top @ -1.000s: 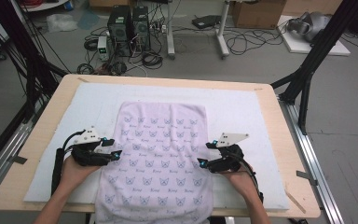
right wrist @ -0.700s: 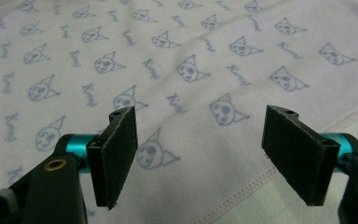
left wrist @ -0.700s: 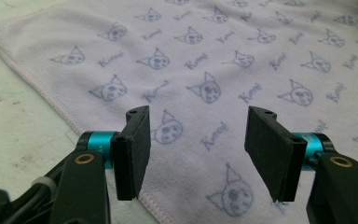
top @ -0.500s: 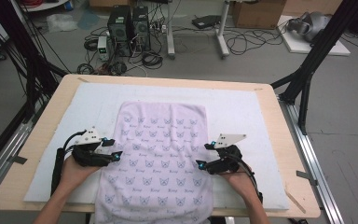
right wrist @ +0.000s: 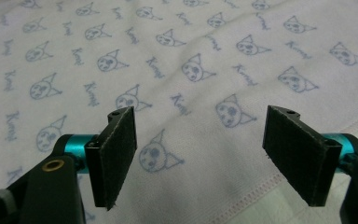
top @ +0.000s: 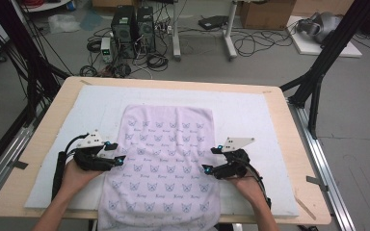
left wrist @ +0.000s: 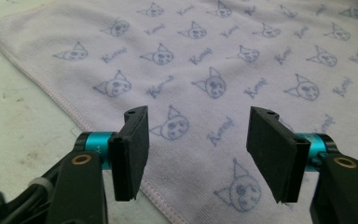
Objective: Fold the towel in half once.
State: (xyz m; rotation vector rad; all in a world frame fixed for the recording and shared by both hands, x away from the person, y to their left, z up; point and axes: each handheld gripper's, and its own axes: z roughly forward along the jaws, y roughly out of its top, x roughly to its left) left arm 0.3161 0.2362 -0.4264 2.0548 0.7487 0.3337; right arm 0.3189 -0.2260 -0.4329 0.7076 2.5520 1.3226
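Note:
A pale lilac towel (top: 166, 163) printed with small blue cat faces lies flat on the white foam mat, its near end hanging over the table's front edge. My left gripper (top: 119, 160) rests at the towel's left hem, jaws open, pointing inward over the cloth. In the left gripper view the towel (left wrist: 223, 70) and its stitched hem lie under my open left gripper (left wrist: 196, 144). My right gripper (top: 207, 169) sits at the towel's right hem, also open. The right gripper view shows the towel (right wrist: 168, 65) beneath my open right gripper (right wrist: 200, 156), nothing pinched.
The white foam mat (top: 255, 115) covers most of a light wooden table (top: 289, 125). Black frame legs (top: 318, 72) stand at the right and left corners. Computer towers (top: 130, 24), cables and boxes lie on the floor beyond the table.

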